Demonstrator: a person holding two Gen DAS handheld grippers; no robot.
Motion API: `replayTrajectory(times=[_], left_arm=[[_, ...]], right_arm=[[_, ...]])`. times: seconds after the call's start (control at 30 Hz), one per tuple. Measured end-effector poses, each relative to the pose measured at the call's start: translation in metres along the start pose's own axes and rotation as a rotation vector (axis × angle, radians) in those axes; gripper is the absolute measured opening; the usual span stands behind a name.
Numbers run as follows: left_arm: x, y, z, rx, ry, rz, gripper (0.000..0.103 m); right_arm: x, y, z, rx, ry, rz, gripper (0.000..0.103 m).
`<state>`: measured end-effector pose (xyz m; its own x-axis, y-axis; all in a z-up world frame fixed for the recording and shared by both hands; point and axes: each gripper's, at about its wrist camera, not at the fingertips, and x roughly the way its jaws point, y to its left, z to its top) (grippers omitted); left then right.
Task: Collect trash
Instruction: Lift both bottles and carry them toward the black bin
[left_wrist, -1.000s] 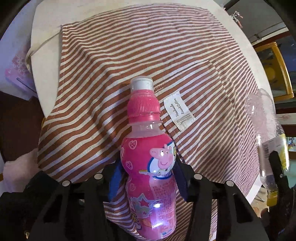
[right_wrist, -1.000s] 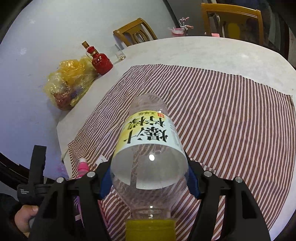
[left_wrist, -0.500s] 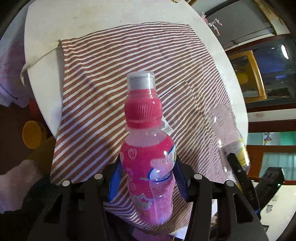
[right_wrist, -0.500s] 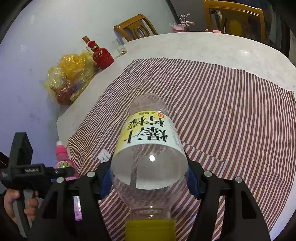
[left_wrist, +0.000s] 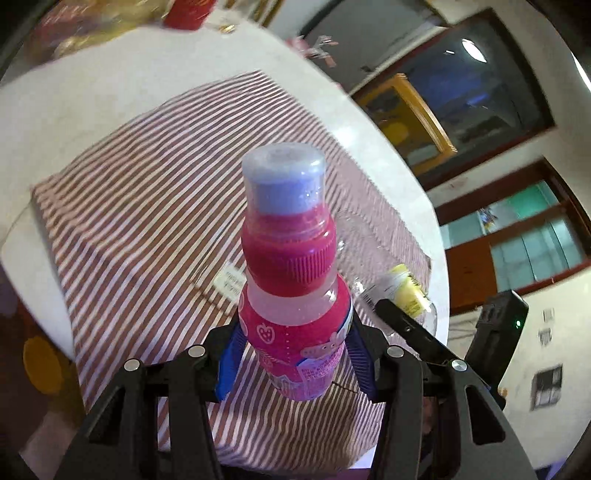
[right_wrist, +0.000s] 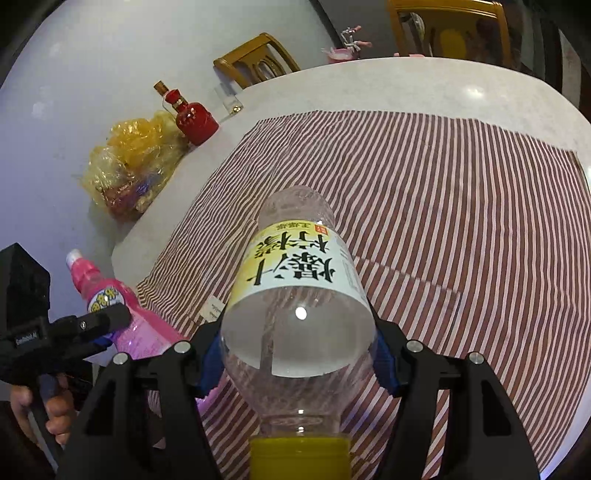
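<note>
Surface: round pale surface (right_wrist: 424, 79) under a red-and-white striped cloth (right_wrist: 461, 206); wooden chairs beyond, a red bottle (right_wrist: 194, 118) and yellow crinkled bag (right_wrist: 129, 166) at the far edge.
Left hand-held gripper (left_wrist: 293, 356): blue pads pressed on the body of a pink drink bottle (left_wrist: 295, 325), which is clear of the cloth, cap pointing away from the camera.
Right hand-held gripper (right_wrist: 297, 354): clamped round a clear empty bottle with a yellow label (right_wrist: 295, 295), yellow cap toward the camera, base out over the cloth.
Step in hand: judged as carrying both bottles off to wherever trash goes; no bin is in view.
Doing it well: keep both grips steady, keep the two bottles from knocking together, and let go only once each is over the container.
Risk: the thin clear bottle may buckle or slip if squeezed harder.
</note>
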<state>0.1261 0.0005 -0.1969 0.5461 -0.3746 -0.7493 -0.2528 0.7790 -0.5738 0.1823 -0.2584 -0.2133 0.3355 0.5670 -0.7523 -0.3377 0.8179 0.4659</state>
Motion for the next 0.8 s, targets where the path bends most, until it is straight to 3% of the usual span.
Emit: replayTrajectory(times=[0.4, 0.57, 0.7, 0.8], left_arm=[[-0.004, -0.044, 0.005, 0.272, -0.126, -0.088, 0.049], [-0.006, -0.059, -0.001, 0.316, -0.119, -0.123, 0.049], [-0.005, -0.077, -0.006, 0.355, -0.116, -0.155, 0.050], [-0.001, -0.094, -0.012, 0.393, -0.105, -0.183, 0.050]], right_arm=[[-0.029, -0.015, -0.023, 0.129, -0.104, -0.075, 0.064], [-0.043, -0.029, -0.035, 0.187, -0.146, -0.077, 0.064], [-0.085, -0.048, -0.049, 0.242, -0.229, -0.105, 0.064], [-0.143, -0.073, -0.074, 0.316, -0.339, -0.168, 0.064]])
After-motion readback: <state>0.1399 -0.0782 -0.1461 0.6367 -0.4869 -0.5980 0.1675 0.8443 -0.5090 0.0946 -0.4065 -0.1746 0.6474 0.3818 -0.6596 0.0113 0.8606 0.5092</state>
